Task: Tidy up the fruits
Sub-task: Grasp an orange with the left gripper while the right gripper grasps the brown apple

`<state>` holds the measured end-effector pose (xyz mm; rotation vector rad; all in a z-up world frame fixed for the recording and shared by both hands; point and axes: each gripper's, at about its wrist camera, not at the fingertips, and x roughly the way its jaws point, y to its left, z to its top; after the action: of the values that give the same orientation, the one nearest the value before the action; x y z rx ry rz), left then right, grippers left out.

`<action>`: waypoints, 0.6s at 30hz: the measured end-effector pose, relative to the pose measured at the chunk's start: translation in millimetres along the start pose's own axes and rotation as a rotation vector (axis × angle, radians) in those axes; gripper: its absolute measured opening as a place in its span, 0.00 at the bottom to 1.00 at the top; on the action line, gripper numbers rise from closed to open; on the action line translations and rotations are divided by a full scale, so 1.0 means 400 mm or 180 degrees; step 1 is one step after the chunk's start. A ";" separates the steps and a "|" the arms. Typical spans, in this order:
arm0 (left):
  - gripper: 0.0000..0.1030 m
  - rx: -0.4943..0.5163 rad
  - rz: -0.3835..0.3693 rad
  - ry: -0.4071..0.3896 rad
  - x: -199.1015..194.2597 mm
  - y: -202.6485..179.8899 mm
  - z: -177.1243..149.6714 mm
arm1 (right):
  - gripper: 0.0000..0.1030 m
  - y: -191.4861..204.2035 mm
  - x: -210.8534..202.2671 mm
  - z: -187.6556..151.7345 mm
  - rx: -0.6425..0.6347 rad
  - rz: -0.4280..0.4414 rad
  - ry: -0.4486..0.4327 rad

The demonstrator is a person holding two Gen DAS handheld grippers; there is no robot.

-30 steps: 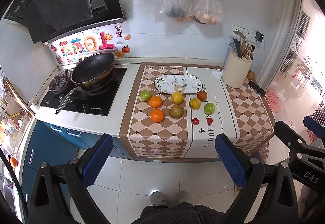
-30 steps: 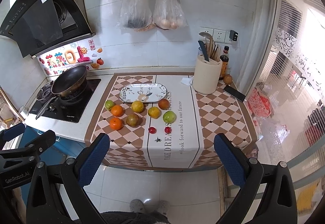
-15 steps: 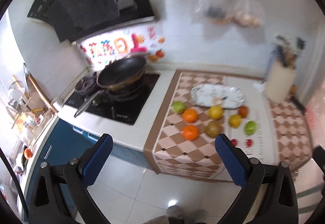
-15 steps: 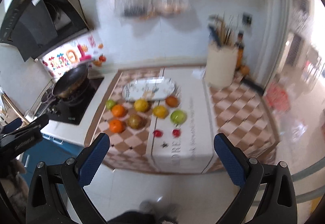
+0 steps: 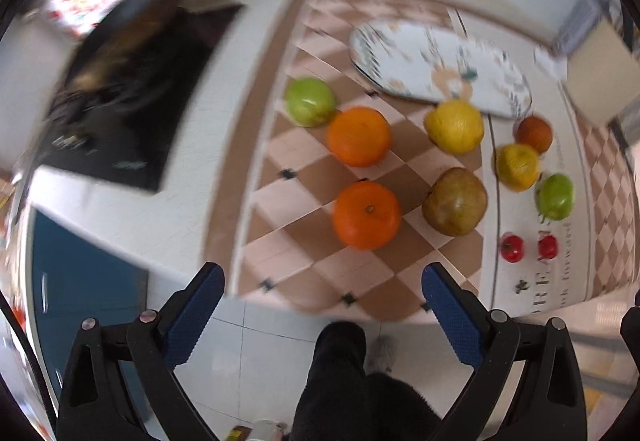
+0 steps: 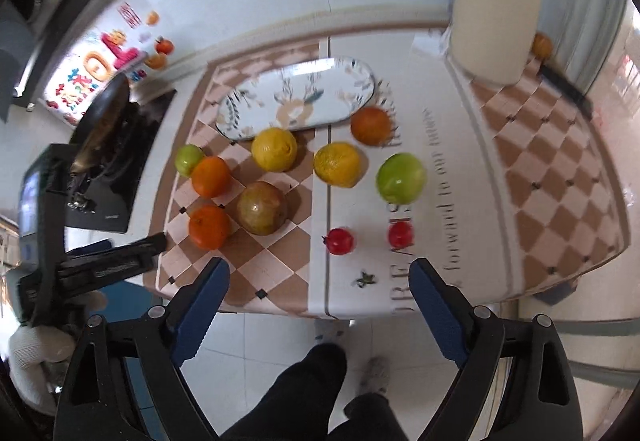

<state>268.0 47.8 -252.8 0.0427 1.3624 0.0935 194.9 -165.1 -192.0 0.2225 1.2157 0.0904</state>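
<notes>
Several fruits lie loose on a checkered counter mat in front of an empty patterned oval plate (image 5: 440, 65) (image 6: 296, 101). Nearest the left gripper (image 5: 323, 283) is an orange (image 5: 367, 215), with a brownish pear (image 5: 455, 201) to its right. Behind are another orange (image 5: 359, 136), a green apple (image 5: 310, 101) and a lemon (image 5: 455, 126). Two small red fruits (image 6: 340, 241) lie just ahead of the right gripper (image 6: 319, 279), with a green apple (image 6: 401, 172) beyond. Both grippers are open and empty, at the counter's front edge.
A black pan (image 6: 102, 117) sits on the stove at the left. A cream utensil holder (image 6: 494, 29) stands at the back right. The left gripper's body (image 6: 100, 269) shows at the left in the right wrist view. The floor and the person's legs are below.
Both grippers have moved forward and down toward the counter, so the fruits now fill the views. Both stay open and empty. The fruits have not moved.
</notes>
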 end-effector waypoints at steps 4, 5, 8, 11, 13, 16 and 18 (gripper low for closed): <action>0.95 0.0414 -0.0117 0.0299 0.119 -0.033 0.044 | 0.90 0.013 0.103 0.038 0.0093 -0.0014 0.0211; 0.88 0.0503 -0.0135 0.0335 0.141 -0.038 0.051 | 0.90 0.015 0.126 0.047 0.0131 0.0004 0.0270; 0.80 0.0724 -0.0201 0.0435 0.194 -0.062 0.067 | 0.90 0.013 0.198 0.069 0.0350 0.0165 0.0466; 0.64 0.0852 -0.0350 0.0510 0.229 -0.077 0.079 | 0.90 0.010 0.248 0.082 0.0541 0.0287 0.0600; 0.60 0.0897 -0.0347 0.0477 0.240 -0.078 0.086 | 0.90 0.011 0.283 0.095 0.0654 0.0366 0.0661; 0.59 0.0816 -0.0461 0.0514 0.241 -0.053 0.102 | 0.90 0.020 0.332 0.108 0.0810 0.0465 0.0783; 0.59 0.0736 -0.0424 0.0505 0.238 -0.013 0.107 | 0.90 0.037 0.365 0.117 0.0863 0.0504 0.0875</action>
<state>329.6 52.3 -337.4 0.1408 1.5255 -0.1763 290.4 -129.0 -307.5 0.5579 1.4827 0.0959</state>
